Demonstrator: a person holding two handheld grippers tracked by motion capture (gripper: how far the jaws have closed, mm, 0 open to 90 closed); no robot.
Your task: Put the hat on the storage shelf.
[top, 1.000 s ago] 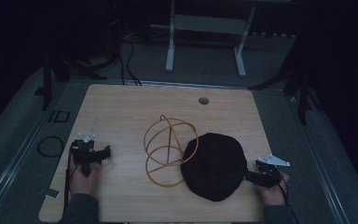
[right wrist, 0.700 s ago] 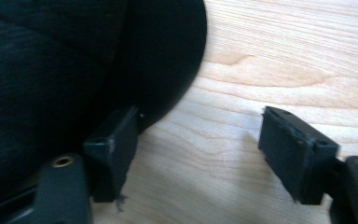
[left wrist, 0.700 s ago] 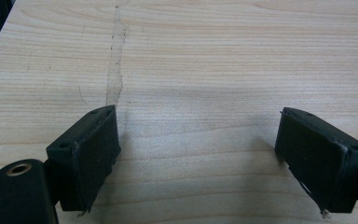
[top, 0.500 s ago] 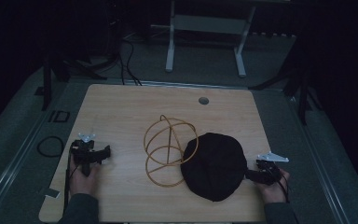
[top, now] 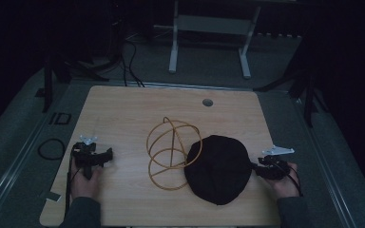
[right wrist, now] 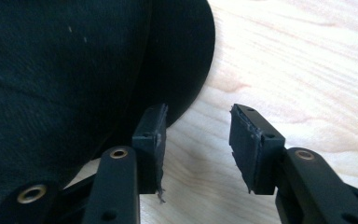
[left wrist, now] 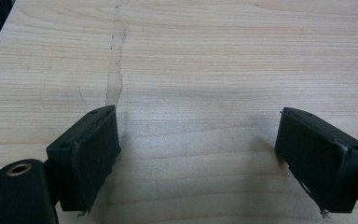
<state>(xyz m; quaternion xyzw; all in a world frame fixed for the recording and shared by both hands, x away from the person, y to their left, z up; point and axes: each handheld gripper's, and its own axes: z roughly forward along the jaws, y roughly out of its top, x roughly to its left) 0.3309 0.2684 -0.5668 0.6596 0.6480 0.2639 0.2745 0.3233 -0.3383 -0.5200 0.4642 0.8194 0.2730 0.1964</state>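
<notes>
Now the right gripper (right wrist: 196,144), jaws just closing yet apart, flanks the black fabric disc's (right wrist: 74,70) rim unpinched.

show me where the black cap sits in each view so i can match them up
High view: the black cap lies right of centre on the table, between the wire hoops and the right claw.
Left gripper view: bare wooden table ahead of open jaws.
Right gripper view: the cap covers the upper left.
Shared landmark: the light wood tabletop.
</notes>
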